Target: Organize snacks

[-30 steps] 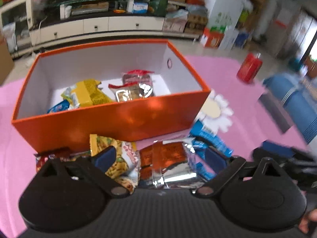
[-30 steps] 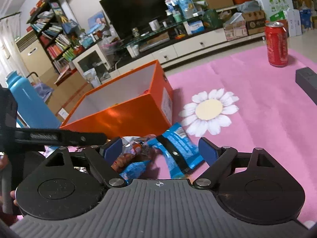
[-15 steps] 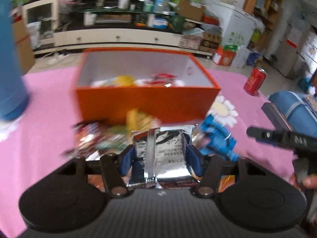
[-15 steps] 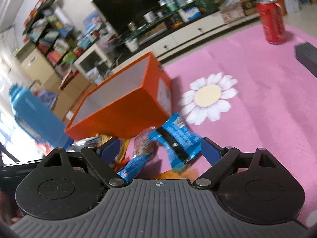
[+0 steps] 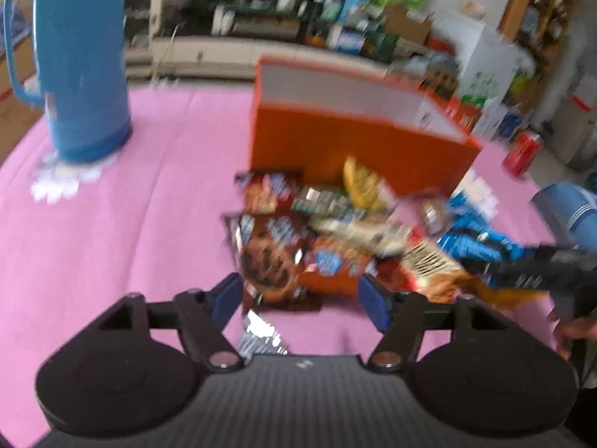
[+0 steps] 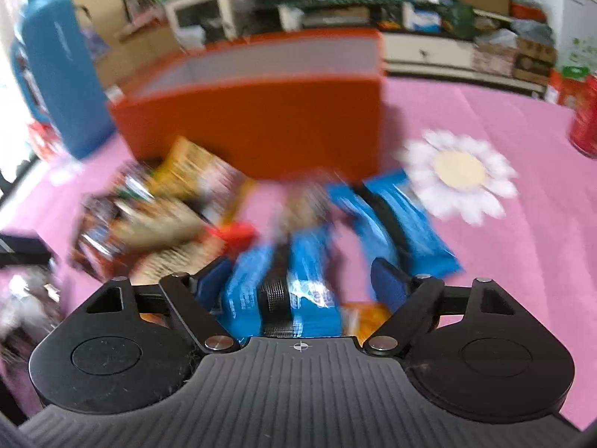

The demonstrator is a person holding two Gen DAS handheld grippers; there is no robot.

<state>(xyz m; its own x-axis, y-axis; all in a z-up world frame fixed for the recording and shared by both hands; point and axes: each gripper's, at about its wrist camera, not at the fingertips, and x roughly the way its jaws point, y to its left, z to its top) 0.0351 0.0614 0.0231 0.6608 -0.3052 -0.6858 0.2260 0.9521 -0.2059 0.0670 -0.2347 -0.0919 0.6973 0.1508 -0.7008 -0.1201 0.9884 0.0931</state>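
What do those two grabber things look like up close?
Both match. The left gripper and right gripper each have a ribbed dark grey body, two round black discs, black link arms on silver pins, and blue finger pads. The right one has a small white crosshair mark.

Ahead of my left gripper (image 5: 300, 300) a heap of snack packets (image 5: 317, 231) lies on the table cover (image 5: 112, 242), with the box (image 5: 354, 142) behind it and the flask (image 5: 80, 59) far left. 1 packet (image 6: 283, 287) lies between my right gripper's (image 6: 298, 283) fingers, a 2nd packet (image 6: 395, 220) just beyond, the can (image 6: 585, 119) far right.
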